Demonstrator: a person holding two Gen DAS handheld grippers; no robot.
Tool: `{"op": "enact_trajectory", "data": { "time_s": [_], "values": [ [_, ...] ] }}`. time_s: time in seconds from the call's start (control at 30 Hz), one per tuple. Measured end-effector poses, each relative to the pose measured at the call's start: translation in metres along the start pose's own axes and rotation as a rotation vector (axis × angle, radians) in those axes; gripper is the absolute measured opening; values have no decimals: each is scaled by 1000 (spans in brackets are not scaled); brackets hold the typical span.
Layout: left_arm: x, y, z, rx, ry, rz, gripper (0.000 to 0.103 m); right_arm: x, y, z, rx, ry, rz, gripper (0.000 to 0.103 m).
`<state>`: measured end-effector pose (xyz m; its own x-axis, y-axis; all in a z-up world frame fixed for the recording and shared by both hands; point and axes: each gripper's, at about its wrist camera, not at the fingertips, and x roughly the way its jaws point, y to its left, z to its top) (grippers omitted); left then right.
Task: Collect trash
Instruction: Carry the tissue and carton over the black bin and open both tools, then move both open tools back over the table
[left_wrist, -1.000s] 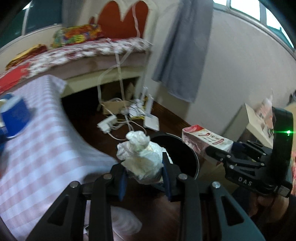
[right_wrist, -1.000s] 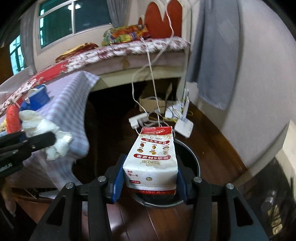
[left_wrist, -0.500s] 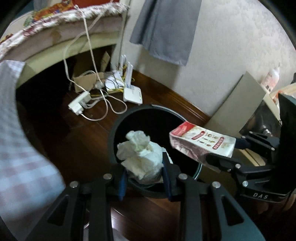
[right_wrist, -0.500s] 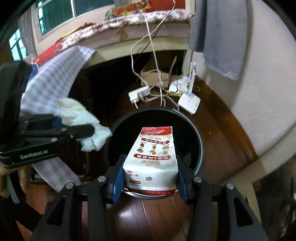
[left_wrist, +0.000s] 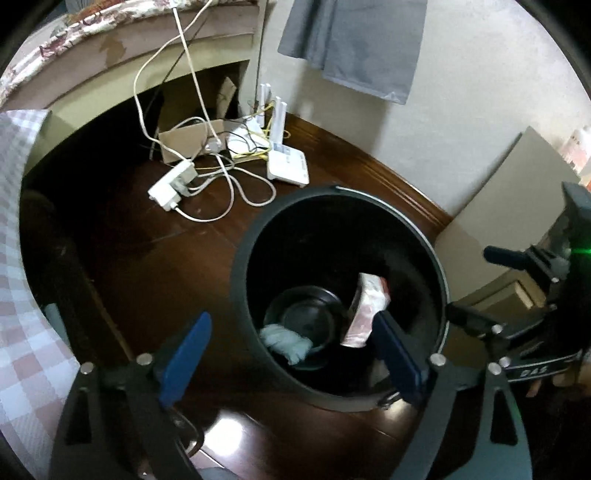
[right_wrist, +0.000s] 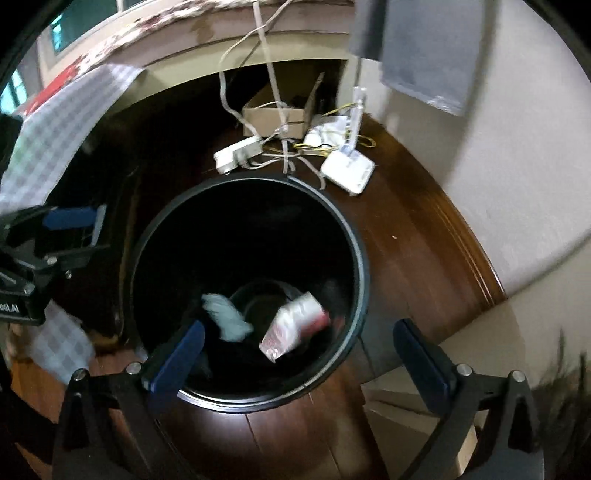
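A black round trash bin (left_wrist: 240, 266) stands on the dark wood floor. Inside it lie a crumpled white tissue wad (left_wrist: 286, 341) and a red-and-white carton (left_wrist: 367, 310), both near the bottom. My left gripper (left_wrist: 291, 319) hovers over the bin's near rim, its jaws opening, with nothing between the blue pads. In the right wrist view the bin (right_wrist: 364, 258) holds the same wad (right_wrist: 227, 317) and the blurred carton (right_wrist: 295, 325). My right gripper (right_wrist: 299, 328) is above it, jaws opening wide and empty. Each gripper shows in the other's view: the right (left_wrist: 484, 288), the left (right_wrist: 85, 236).
Behind the bin lie a white power strip (left_wrist: 171, 186), a white router (left_wrist: 288, 166), tangled cables and a cardboard box (right_wrist: 277, 116). A checked cloth (left_wrist: 22, 332) hangs at the left. A grey cloth (left_wrist: 354, 44) hangs on the wall, and a board (left_wrist: 509, 199) leans at the right.
Both grippers came down over the bin and opened. The tissue wad left the left jaws and the carton left the right jaws; both now lie inside the bin.
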<state>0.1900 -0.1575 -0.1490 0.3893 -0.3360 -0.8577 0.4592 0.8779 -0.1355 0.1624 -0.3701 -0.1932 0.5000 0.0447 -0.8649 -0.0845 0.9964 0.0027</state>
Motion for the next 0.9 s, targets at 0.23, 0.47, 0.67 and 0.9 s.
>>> {"op": "enact_trajectory", "data": {
  "time_s": [0.23,0.47,0.67,0.9],
  "values": [
    [1,0,-2,4,-1,31,92,-2,3,1,-3,-28,-35,103],
    [-1,-1,-1,5,-3,45,92,-6,-1,3,16,-46,-31,103],
    [-17,-4,-1,5,-36,54,93,-23,3,4,22,-90,-33,103],
    [-44,-4,-5,-11,-81,95,95,-50,10,2,59,-143,-35,103]
  ]
}}
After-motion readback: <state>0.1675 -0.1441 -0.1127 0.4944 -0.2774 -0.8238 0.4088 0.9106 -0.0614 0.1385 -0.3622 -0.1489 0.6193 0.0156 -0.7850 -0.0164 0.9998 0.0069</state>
